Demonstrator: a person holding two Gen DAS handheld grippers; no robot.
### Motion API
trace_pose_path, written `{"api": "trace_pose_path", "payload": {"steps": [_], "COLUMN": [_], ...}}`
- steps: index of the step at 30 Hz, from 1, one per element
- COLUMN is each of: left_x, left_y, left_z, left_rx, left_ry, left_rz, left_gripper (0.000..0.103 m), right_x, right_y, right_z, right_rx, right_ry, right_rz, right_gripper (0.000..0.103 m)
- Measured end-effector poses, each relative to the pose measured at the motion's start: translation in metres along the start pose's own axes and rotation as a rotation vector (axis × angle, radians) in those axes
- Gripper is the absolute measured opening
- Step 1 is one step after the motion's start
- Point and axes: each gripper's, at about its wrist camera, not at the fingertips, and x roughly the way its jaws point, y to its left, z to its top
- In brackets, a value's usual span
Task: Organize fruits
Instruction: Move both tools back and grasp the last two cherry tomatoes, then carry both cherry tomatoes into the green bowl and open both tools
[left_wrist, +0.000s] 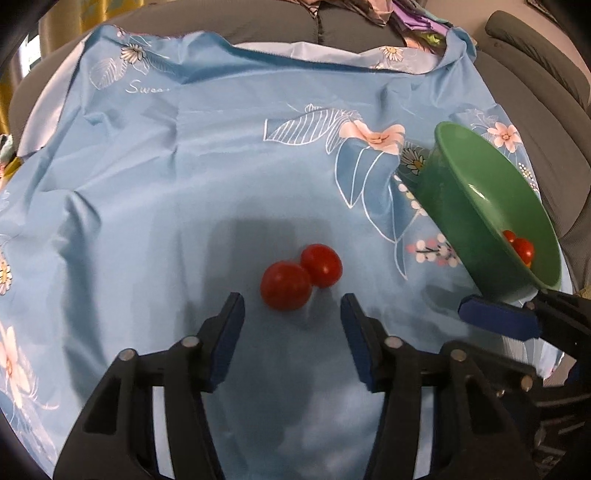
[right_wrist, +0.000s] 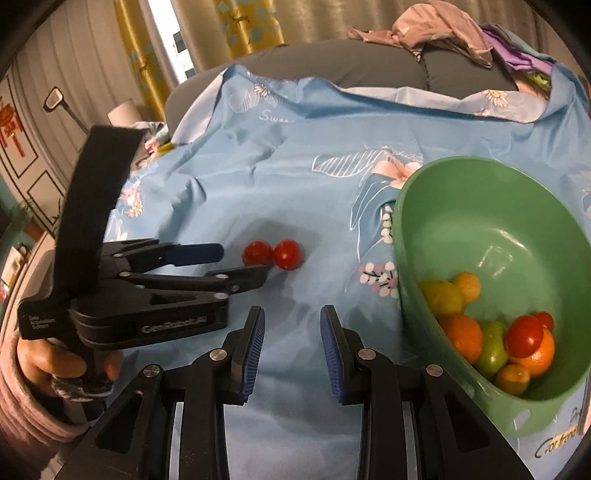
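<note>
Lying side by side and touching on the blue floral cloth (left_wrist: 207, 206), two red tomatoes are what my left gripper (left_wrist: 291, 310) faces: the nearer tomato (left_wrist: 285, 285) sits just ahead of the gap between my blue pads, the farther tomato (left_wrist: 322, 265) against its right shoulder. From my right wrist view the same pair shows small, and the lower finger of the left gripper (right_wrist: 236, 264) covers the bottom edge of the left one. I hold those jaws wide apart, nothing between them, both tips short of the fruit.

My left hand (right_wrist: 55, 363) wraps the gripper's handle low at the picture's edge, the sleeve cut off by the frame. The tool points across the cloth toward the pair.

To the right stands the green bowl (right_wrist: 458, 206). In my left view it looks tilted by the lens and its wall hides nearly all its load; only a bit of red shows. My right view opens it: a tomato in the bowl (right_wrist: 523, 336) rests on an orange (right_wrist: 539, 354), among other orange, green and yellowish fruit that are hard to name.

My right gripper (right_wrist: 291, 347) hovers over bare cloth beside the bowl, jaws spread and empty; in the left view only one of its blue pads (left_wrist: 496, 319) shows beneath the bowl's rim.
</note>
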Motion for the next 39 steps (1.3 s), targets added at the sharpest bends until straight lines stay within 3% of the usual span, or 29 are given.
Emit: {"api": "trace_pose_path", "payload": {"steps": [12,18,26,34,39], "left_x": [0.015,0.013,-0.023,-0.028,-0.03], "left_y": [0.011,0.02,0.047,0.059,0.058], "left_z": [0.007,0.007,-0.005,-0.011,-0.012], "left_rx": [0.004,-0.019,-0.069,-0.103,-0.101], "left_ry": [0.002,-0.01,-0.081,-0.081,-0.082], "left_rz": [-0.014,-0.02,0.0,0.003,0.003], "left_gripper": [0.029,0.029,0.029,0.029,0.029], "right_x": [0.032,0.043,0.07,0.097,0.096], "right_y": [0.005,0.009,0.014,0.018,0.017], "right_z": [0.017,0.028,0.044,0.053,0.052], "right_rx": [-0.031,-0.055,-0.085,-0.078,-0.088], "right_ry": [0.045,0.065,0.109,0.149,0.127], "right_rz": [-0.006,-0.019,-0.027,-0.024,-0.042], "right_gripper": [0.031,0.031,0.031,0.031,0.027]}}
